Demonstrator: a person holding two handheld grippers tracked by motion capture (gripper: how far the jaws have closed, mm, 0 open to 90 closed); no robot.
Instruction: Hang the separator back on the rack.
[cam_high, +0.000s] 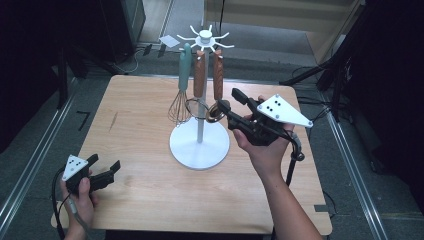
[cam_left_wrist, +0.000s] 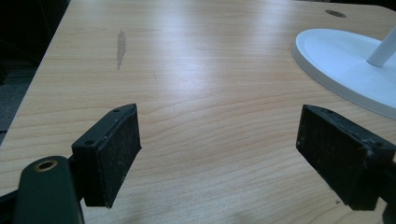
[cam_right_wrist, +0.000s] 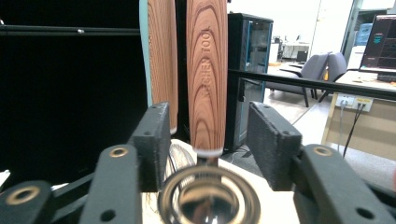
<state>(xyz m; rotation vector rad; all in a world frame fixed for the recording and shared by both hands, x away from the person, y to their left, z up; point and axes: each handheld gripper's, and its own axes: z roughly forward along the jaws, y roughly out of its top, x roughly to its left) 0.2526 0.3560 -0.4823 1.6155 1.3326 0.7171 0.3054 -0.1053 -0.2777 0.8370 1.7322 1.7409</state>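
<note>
Right claw (cam_high: 227, 102) parted around wooden-handled utensil (cam_right_wrist: 207, 74) hanging on white rack (cam_high: 199, 145), pads clear; left claw (cam_high: 105, 167) wide, near desk (cam_high: 140, 200) front-left corner

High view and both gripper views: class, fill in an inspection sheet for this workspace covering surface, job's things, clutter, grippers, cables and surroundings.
Surface: light wooden table, one dark streak near its left side.
Job's things: white stand with three utensils hanging: teal-handled whisk, two wood-handled tools; the nearer wood-handled tool hangs between the right gripper's jaws, pads not touching it.
Clutter: nothing seen.
Grippers: left gripper open, low over the table's near left corner, nothing between its jaws; right gripper open beside the stand.
Cables: one trails from each gripper off the near edge.
Surroundings: dark floor, rails on both sides, black cabinet, office chairs behind.
</note>
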